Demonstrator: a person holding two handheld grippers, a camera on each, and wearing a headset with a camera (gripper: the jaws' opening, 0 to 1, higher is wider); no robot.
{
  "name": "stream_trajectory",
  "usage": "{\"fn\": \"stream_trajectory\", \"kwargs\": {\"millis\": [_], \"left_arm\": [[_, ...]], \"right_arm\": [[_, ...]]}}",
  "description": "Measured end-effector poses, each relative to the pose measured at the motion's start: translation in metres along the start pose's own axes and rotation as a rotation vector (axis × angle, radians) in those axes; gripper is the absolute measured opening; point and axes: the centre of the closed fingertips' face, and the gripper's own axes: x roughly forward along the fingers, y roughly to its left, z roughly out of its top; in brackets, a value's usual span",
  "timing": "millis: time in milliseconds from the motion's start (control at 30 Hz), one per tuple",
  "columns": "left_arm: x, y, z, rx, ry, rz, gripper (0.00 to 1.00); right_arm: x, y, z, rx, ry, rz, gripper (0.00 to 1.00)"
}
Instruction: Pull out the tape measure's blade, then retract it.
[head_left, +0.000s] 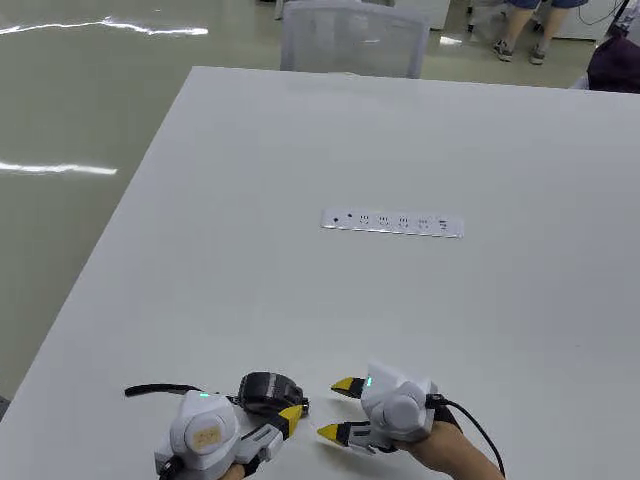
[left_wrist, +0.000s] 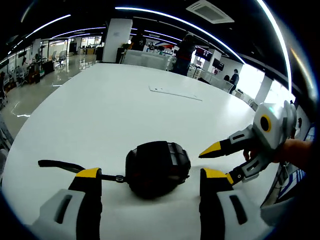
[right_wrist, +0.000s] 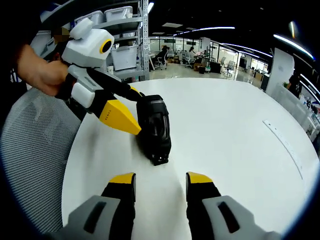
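Tape measure (left_wrist: 157, 167): black, on white table (left_wrist: 125, 100) by near edge, strap (left_wrist: 57, 164) trailing aside.
Left gripper (left_wrist: 152, 175): jaws wide, flanking the tape measure.
Right gripper (right_wrist: 160, 179): jaws apart, empty, facing it.

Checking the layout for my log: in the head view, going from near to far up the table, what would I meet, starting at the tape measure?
Tape measure → power strip → chair
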Motion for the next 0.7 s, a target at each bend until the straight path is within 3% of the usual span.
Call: {"fn": "stream_trajectory", "kwargs": {"millis": [200,333,467,700], "left_arm": [[-0.006,-0.006,0.003,0.061,0.013,-0.113,0.82],[-0.01,-0.008,-0.003,0.132,0.045,-0.169,0.82],[-0.016,-0.005,-0.002,0.217,0.043,-0.176,0.83],[-0.03,-0.011,-0.005,0.322,0.049,-0.243,0.87]], "right_arm": [[-0.024,-0.003,-0.01,0.065,-0.01,-0.062,0.46],[-0.041,-0.006,-0.015,0.11,-0.018,-0.113,0.5],[-0.058,-0.004,-0.021,0.138,-0.027,-0.154,0.54],[-0.088,0.001,-0.035,0.196,-0.03,-0.221,0.63]]}}
